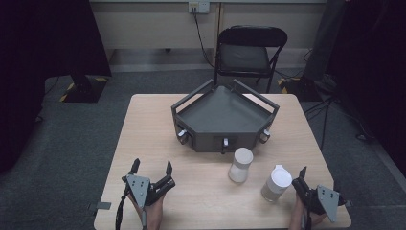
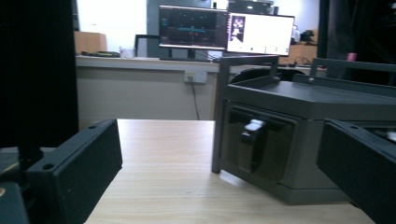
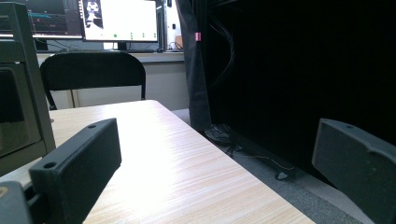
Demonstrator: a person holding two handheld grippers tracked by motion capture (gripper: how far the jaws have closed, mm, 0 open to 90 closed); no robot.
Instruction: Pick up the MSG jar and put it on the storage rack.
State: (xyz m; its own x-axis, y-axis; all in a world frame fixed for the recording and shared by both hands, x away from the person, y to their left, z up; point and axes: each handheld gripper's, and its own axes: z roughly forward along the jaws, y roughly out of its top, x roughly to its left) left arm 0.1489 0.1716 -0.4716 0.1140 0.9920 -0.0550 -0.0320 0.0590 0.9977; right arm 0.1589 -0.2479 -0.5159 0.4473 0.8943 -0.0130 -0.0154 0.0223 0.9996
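Observation:
A dark grey tray unit (image 1: pixel 225 117) with railed sides stands on the far half of the wooden table (image 1: pixel 143 124), with small silver-tipped handles (image 1: pixel 182 134) along its front. Two white jars stand in front of it: one with a beige lid (image 1: pixel 241 164) and one with a white lid (image 1: pixel 276 183). My left gripper (image 1: pixel 152 166) rests open at the near left with nothing between its jaws. My right gripper (image 1: pixel 319 178) is open at the near right, just right of the white-lidded jar. In the left gripper view, the left gripper (image 2: pixel 217 172) faces the unit's corner (image 2: pixel 280 140) and a handle (image 2: pixel 254 126).
A black folding chair (image 1: pixel 249 52) stands behind the table. The right gripper (image 3: pixel 215 177) looks along the table's right edge (image 3: pixel 224 163), with dark curtains and cables on the floor beyond. Monitors (image 2: pixel 224 32) sit on a far desk.

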